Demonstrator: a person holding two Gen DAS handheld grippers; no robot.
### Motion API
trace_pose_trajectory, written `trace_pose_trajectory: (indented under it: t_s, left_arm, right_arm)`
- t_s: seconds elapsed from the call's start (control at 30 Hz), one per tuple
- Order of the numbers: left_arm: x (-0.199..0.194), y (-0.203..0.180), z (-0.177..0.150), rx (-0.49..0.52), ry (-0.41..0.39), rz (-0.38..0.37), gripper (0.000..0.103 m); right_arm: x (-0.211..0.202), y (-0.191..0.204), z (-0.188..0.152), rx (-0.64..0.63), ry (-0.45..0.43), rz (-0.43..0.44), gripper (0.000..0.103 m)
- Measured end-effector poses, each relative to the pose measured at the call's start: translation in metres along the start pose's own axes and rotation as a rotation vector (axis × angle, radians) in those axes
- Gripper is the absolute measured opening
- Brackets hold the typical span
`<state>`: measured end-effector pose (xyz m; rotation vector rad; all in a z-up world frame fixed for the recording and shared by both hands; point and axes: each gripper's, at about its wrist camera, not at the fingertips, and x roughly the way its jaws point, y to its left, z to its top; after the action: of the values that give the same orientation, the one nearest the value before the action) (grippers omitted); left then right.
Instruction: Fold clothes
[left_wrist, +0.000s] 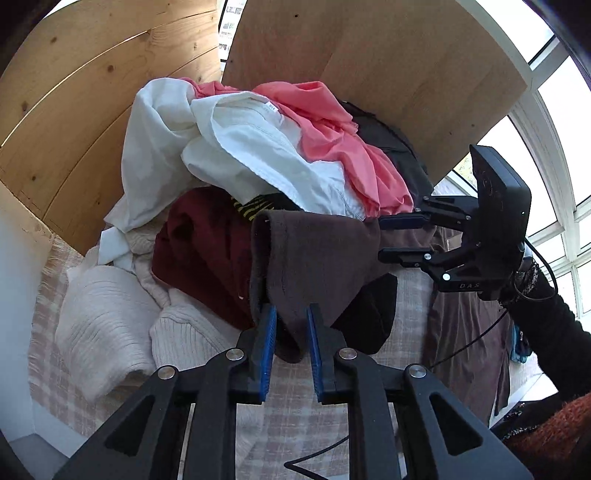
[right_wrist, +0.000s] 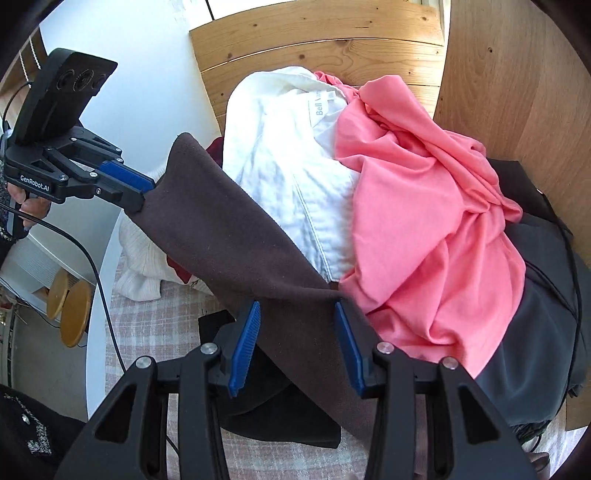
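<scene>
Brown garment lifted, folding barely begun.
Left tongs (left_wrist: 291, 325) and right tongs (right_wrist: 295, 332) each pinch the brown garment (right_wrist: 229, 236), stretched in front of the unfolded clothes pile (left_wrist: 258, 147); nothing visibly folded yet, whole pile left.

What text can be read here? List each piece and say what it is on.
"GenRobot.AI": side of the left hand-held gripper.
"D A S": body of the right hand-held gripper.
"Bell Va...", cut off: neck label of the white garment.
Small tag on the white garment: too blurred.

Matt brown fleece garment (right_wrist: 236, 236)
</scene>
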<state>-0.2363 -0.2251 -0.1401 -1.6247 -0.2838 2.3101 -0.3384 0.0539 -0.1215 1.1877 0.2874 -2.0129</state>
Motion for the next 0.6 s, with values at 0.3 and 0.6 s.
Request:
trace_pose_trajectory:
  t_s: [0.3,0.6]
  left_arm:
    - [0.023,0.000,0.006,-0.010,0.040,-0.005,0.029]
    - [-0.003,-0.014,0.020,0.025,-0.084,-0.047,0.006]
  right_arm:
    - [-0.005,-0.005,-0.003,0.011,0.000,0.001,0.041]
    - [-0.019,-0.021,-0.004,0.060,-0.033,-0.007,0.041]
